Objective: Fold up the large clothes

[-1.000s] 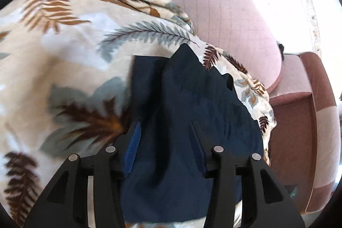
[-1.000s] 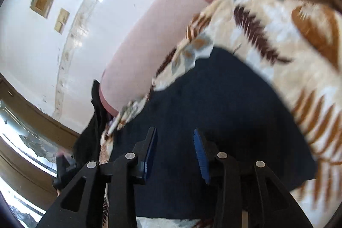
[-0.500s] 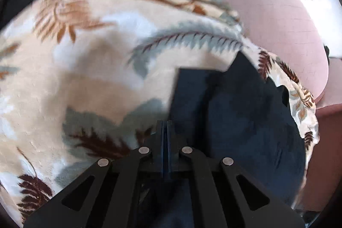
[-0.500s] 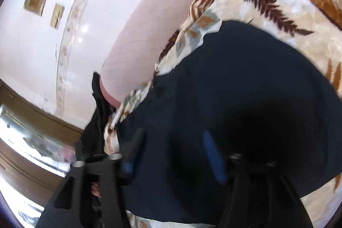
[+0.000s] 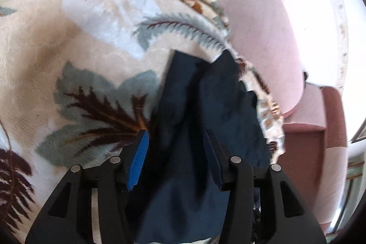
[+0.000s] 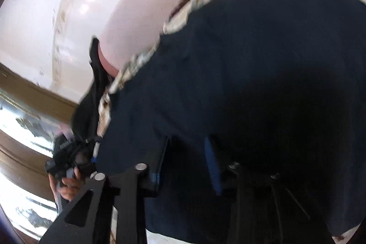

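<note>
The dark blue garment (image 5: 205, 106) is lying rumpled on the leaf-print blanket (image 5: 80, 49) that is covering the pink sofa (image 5: 263, 15). From the left wrist we are seeing the left gripper (image 5: 176, 141) hovering over it, jaws opening, the cloth passing under the gap, the blue pads (image 5: 139, 157) not pressing on it.

Over on the right wrist, the garment (image 6: 251, 61) is filling most of the view. We are watching the right gripper (image 6: 186, 152) closing, fabric bunching between its fingers, though blur is stopping us telling whether they are pinching it. A hand (image 6: 66, 184) is gripping the other tool at lower left.
</note>
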`<state>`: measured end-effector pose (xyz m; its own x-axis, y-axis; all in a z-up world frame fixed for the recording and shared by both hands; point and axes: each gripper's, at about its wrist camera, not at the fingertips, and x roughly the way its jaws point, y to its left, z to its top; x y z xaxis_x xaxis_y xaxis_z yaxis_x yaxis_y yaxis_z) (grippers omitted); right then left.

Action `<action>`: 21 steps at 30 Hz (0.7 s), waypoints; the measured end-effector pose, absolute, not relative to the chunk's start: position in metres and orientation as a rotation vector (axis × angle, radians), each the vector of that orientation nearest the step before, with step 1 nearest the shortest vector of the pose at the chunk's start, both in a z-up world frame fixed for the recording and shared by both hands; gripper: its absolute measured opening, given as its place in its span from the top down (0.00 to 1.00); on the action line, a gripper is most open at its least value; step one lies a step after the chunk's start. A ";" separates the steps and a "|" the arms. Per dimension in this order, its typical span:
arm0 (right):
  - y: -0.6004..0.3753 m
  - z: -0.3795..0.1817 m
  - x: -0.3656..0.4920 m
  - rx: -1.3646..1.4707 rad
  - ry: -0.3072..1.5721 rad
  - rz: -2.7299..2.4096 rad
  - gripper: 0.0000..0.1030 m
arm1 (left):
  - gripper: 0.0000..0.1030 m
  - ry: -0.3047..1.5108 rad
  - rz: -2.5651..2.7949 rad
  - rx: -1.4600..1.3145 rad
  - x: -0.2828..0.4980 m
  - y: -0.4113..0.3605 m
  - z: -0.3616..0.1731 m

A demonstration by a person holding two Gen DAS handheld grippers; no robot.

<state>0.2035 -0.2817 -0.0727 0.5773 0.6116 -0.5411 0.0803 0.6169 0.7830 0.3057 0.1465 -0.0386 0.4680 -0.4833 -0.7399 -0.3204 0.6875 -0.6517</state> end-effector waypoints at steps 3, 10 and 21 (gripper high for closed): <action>-0.279 -0.052 0.200 0.810 0.841 0.397 0.60 | 0.38 1.101 -0.116 -0.855 0.304 0.138 -0.036; -0.267 -0.071 0.209 0.732 0.974 0.337 0.57 | 0.19 1.198 -0.202 -0.781 0.293 0.097 -0.062; -0.275 -0.077 0.206 0.786 0.968 0.346 0.57 | 0.86 1.111 -0.221 -0.684 0.283 0.057 -0.019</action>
